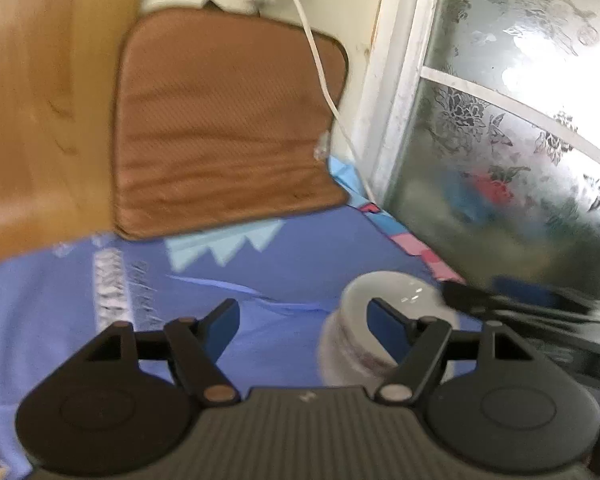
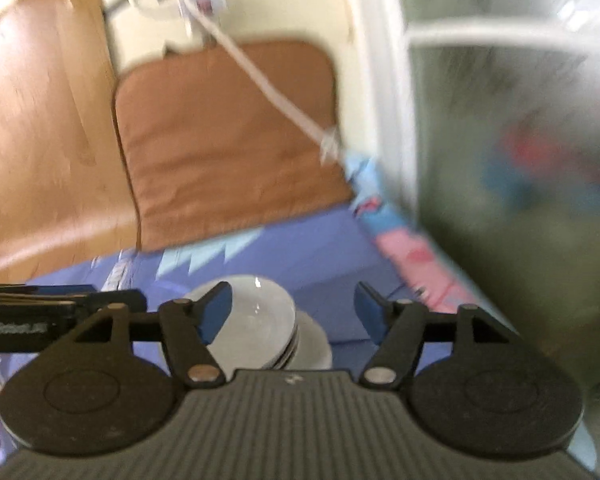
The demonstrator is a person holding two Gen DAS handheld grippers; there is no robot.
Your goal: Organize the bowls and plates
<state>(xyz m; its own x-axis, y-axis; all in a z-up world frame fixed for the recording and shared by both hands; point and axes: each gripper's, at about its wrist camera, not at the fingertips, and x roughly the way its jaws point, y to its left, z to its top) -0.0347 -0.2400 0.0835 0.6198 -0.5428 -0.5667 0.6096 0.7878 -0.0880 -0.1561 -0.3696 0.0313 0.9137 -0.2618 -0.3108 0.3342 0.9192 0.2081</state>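
A stack of white bowls (image 1: pixel 396 288) stands on the blue cloth (image 1: pixel 300 248), just behind the right finger of my left gripper (image 1: pixel 302 316). That gripper is open with nothing between its pads. In the right wrist view the same white bowls (image 2: pixel 260 316) sit on wider white dishes (image 2: pixel 316 344). They lie low between the fingers of my right gripper (image 2: pixel 292 300) and behind its left one. It is open too and touches nothing. Each view catches the other gripper's black frame at its edge (image 1: pixel 520 312) (image 2: pixel 60 304).
A brown mat (image 1: pixel 220 128) leans against the wall behind the cloth, with a wooden panel (image 1: pixel 32 120) to its left. A white cable (image 1: pixel 320 80) hangs across the mat. A frosted patterned window (image 1: pixel 500 140) in a white frame closes off the right side.
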